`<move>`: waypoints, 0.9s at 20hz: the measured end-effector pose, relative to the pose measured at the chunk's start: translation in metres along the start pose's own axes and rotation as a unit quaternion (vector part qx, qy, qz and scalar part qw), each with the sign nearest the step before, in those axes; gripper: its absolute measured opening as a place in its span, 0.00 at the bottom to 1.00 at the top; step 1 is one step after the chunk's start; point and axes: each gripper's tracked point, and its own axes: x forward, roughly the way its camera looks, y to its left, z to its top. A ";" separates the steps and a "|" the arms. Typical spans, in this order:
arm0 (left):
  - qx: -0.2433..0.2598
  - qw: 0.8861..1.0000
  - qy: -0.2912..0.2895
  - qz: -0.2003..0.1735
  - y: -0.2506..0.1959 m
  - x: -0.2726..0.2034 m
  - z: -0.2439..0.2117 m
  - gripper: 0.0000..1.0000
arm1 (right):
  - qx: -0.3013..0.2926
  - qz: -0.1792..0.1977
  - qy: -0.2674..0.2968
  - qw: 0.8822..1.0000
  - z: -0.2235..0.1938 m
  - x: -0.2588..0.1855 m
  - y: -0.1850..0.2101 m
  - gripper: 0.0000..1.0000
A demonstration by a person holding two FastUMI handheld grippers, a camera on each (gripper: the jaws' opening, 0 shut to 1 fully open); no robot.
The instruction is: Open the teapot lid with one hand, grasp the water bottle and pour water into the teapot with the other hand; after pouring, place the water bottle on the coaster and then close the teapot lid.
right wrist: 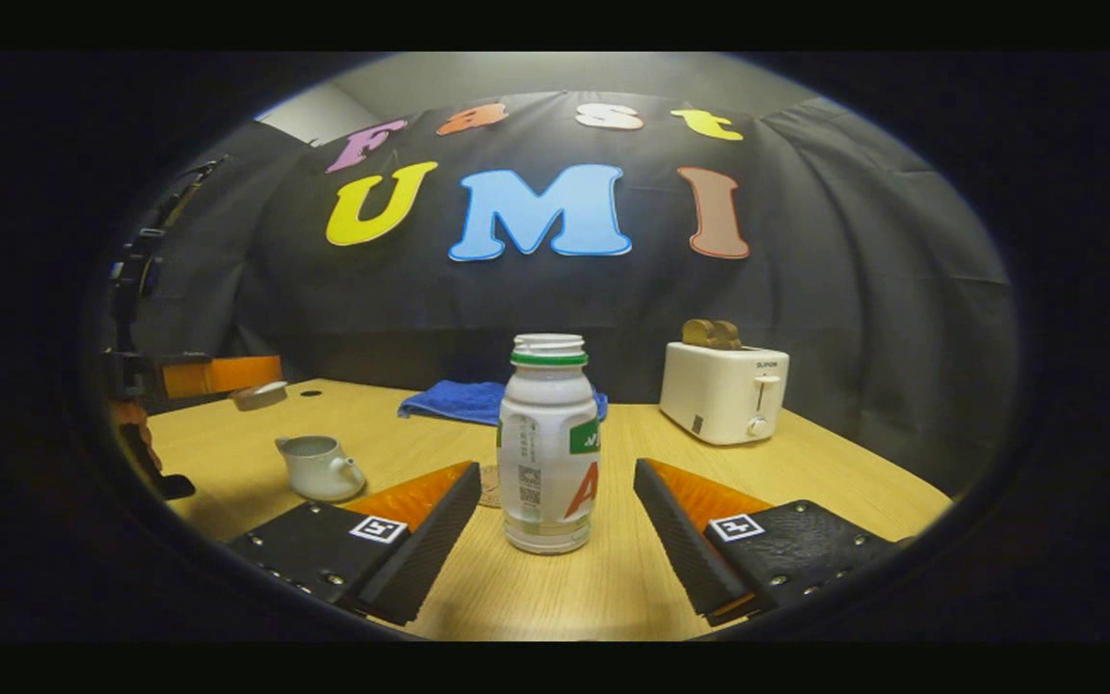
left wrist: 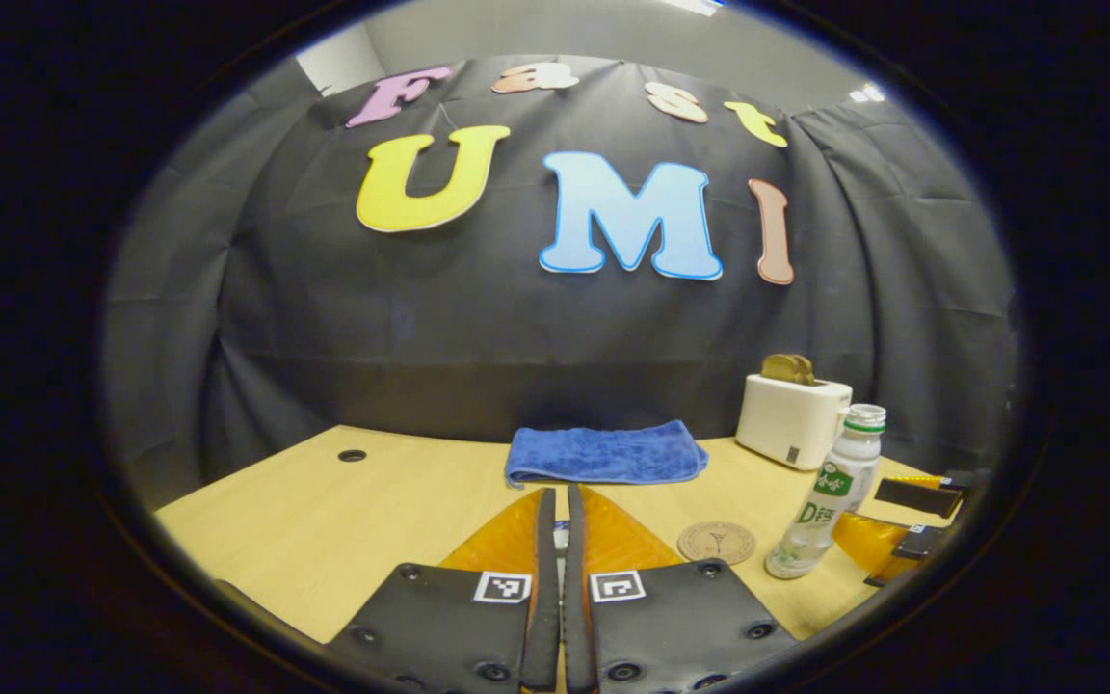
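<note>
The clear water bottle (right wrist: 547, 443) stands upright and uncapped on the table, between the spread fingers of my open right gripper (right wrist: 555, 472); neither finger touches it. In the left gripper view the bottle (left wrist: 830, 496) stands just right of the round coaster (left wrist: 716, 542), with the right gripper (left wrist: 887, 520) beside it. A white teapot (right wrist: 319, 467) sits lidless at the left. Above and behind it, my left gripper (right wrist: 266, 386) holds the teapot lid (right wrist: 259, 395) in the air. Its own view has the fingers (left wrist: 543, 540) pressed nearly together, and the lid is mostly hidden there.
A white toaster (right wrist: 724, 390) with bread in it stands at the back right of the wooden table (right wrist: 806, 482). A folded blue towel (left wrist: 605, 453) lies along the back edge. A small cable hole (left wrist: 352, 455) sits at the far left.
</note>
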 end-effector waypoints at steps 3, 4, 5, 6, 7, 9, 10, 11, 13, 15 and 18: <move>-0.004 1.000 -0.004 0.013 0.019 -0.020 0.005 0.12 | -0.014 0.008 0.006 1.000 -0.001 0.012 0.000 0.98; -0.007 1.000 -0.003 0.017 0.025 -0.027 0.006 0.12 | -0.016 0.010 0.009 1.000 -0.003 0.016 -0.001 0.99; -0.011 1.000 -0.003 0.022 0.032 -0.033 0.005 0.12 | -0.019 0.010 0.013 1.000 -0.004 0.020 -0.003 0.99; -0.014 1.000 -0.003 0.027 0.039 -0.039 0.006 0.12 | -0.019 0.011 0.018 1.000 -0.008 0.023 -0.003 0.98; -0.016 0.999 -0.002 0.034 0.047 -0.043 0.004 0.12 | -0.017 0.015 0.022 0.999 -0.009 0.024 -0.002 0.99; -0.019 0.999 0.000 0.047 0.061 -0.050 0.000 0.12 | -0.017 0.018 0.029 0.999 -0.013 0.027 -0.001 0.96; -0.020 0.998 0.002 0.053 0.067 -0.052 -0.002 0.12 | -0.017 0.022 0.031 0.999 -0.015 0.029 0.001 0.97; -0.022 0.998 0.004 0.058 0.072 -0.052 -0.006 0.12 | -0.016 0.021 0.034 0.999 -0.017 0.030 0.001 0.96; -0.028 0.998 0.010 0.064 0.081 -0.054 -0.013 0.12 | -0.019 0.020 0.038 0.999 -0.018 0.031 0.002 0.76; -0.034 0.997 0.017 0.064 0.084 -0.053 -0.021 0.12 | -0.019 0.020 0.041 0.999 -0.018 0.032 0.003 0.76; -0.039 0.997 0.024 0.062 0.087 -0.053 -0.028 0.08 | -0.033 0.016 0.046 0.998 -0.016 0.032 0.005 0.72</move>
